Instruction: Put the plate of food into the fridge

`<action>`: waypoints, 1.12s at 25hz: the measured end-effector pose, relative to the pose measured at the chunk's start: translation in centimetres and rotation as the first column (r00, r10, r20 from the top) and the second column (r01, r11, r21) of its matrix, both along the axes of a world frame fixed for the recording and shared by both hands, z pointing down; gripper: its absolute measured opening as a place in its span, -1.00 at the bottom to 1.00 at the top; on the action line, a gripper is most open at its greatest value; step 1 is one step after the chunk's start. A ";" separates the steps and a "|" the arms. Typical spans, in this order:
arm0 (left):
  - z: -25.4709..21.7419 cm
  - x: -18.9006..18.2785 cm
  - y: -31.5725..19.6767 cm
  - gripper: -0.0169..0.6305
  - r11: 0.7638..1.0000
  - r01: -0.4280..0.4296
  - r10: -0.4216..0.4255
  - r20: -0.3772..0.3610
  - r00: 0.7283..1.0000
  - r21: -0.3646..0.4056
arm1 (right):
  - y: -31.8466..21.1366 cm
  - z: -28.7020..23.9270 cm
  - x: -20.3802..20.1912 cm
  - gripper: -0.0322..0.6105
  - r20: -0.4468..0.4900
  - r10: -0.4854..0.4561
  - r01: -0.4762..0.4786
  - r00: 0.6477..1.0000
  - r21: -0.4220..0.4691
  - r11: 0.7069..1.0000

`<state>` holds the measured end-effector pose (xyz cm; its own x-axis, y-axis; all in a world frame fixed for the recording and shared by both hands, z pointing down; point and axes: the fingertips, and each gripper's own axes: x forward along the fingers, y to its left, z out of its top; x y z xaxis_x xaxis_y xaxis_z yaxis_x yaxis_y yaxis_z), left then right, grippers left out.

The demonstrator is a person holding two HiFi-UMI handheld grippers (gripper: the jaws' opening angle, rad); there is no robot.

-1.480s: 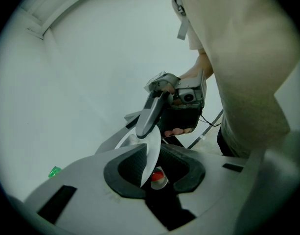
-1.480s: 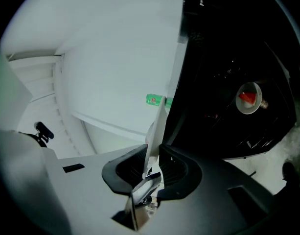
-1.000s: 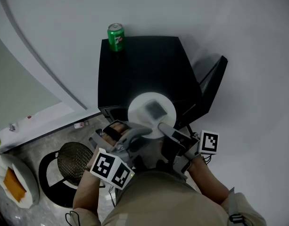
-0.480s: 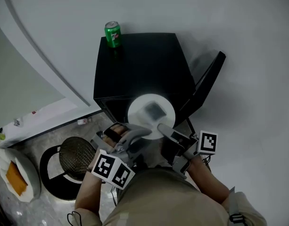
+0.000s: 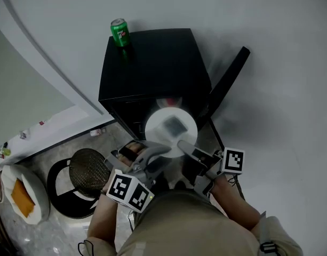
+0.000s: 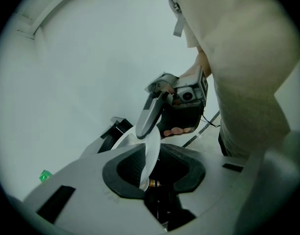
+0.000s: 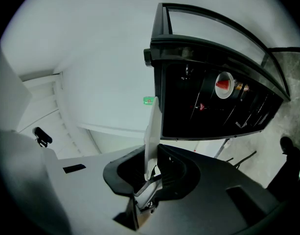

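A white plate [image 5: 171,124] with a grey piece of food on it hangs level in front of the open black fridge [image 5: 152,63]. My left gripper [image 5: 152,149] is shut on the plate's near left rim [image 6: 150,151]. My right gripper [image 5: 185,145] pinches the near right rim [image 7: 152,131], and its jaws are closing on it. The fridge door [image 5: 227,84] stands swung out to the right. In the right gripper view the dark inside of the fridge [image 7: 213,102] shows, with a small white bowl of something red [image 7: 223,84] on a shelf.
A green can [image 5: 119,32] stands on the fridge's top at its back left corner. On the floor to the left are a black mesh bin [image 5: 88,175] and a white bag with something orange [image 5: 22,199]. A white wall lies behind the fridge.
The fridge and the can have slid up and left in the head view, while the plate and both grippers kept their place in it. More of the fridge's open front shows above the plate.
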<state>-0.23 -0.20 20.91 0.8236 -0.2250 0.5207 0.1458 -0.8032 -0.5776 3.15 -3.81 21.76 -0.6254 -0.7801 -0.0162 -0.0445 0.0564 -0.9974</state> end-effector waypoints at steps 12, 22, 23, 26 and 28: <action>2.0 0.1 3.1 -0.65 0.996 0.072 -0.071 0.018 0.997 -0.060 | 3.0 2.0 0.1 -0.72 -0.021 -0.030 0.030 0.999 -0.001 1.000; 4.4 -0.1 5.1 -0.64 0.984 0.135 -0.128 0.068 0.989 -0.114 | 5.0 4.6 -0.3 -0.73 -0.014 -0.065 0.064 0.998 -0.034 0.997; 4.7 -0.1 5.2 -0.64 0.982 0.143 -0.135 0.074 0.988 -0.120 | 5.1 4.9 -0.2 -0.73 -0.017 -0.070 0.070 0.997 -0.037 0.997; 5.7 -0.2 5.5 -0.64 0.977 0.164 -0.152 0.093 0.984 -0.139 | 5.4 5.9 -0.4 -0.73 -0.013 -0.083 0.082 0.996 -0.045 0.996; 6.2 -0.2 5.8 -0.64 0.973 0.173 -0.158 0.104 0.982 -0.150 | 5.7 6.5 -0.4 -0.73 -0.011 -0.088 0.087 0.996 -0.058 0.995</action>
<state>-0.42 5.62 27.10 0.7296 -0.2633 0.6312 0.0489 -0.9005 -0.4321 2.73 1.86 28.28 -0.6912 -0.7218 0.0361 -0.0556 0.0033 -0.9984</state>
